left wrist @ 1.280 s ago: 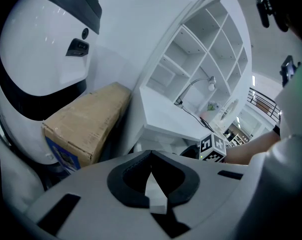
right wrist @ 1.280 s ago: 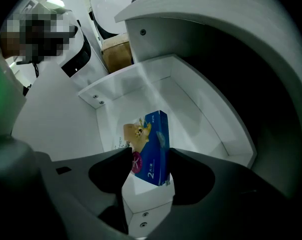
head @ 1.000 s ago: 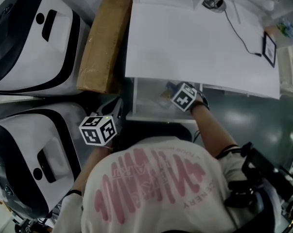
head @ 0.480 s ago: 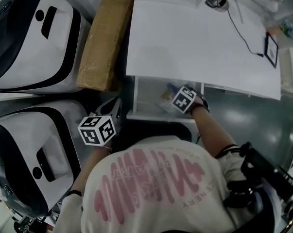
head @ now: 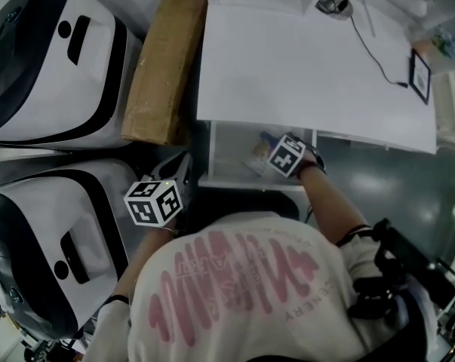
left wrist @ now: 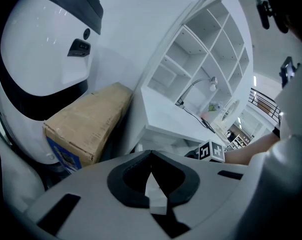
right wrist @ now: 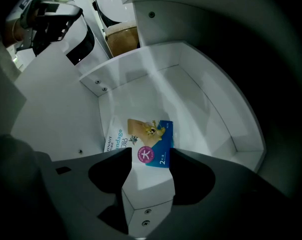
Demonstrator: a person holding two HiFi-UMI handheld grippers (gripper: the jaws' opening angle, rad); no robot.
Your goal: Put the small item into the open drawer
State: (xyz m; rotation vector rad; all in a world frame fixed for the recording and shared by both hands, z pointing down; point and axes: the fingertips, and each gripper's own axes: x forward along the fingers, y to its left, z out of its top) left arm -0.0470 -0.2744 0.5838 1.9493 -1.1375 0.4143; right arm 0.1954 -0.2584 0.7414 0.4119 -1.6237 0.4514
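Jaws of right gripper parted over flat printed packet in white drawer; left gripper pinched.

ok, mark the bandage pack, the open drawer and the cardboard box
bandage pack (right wrist: 149, 136): right gripper view, on its printed front.
open drawer (right wrist: 183, 101): right gripper view, on its bare floor.
cardboard box (head: 158, 66): head view, on its top face.

Head view: steeply down onto desk & drawer. Left gripper view: low, up past box to desk. Right gripper view: close, into drawer; shared w/ head view.
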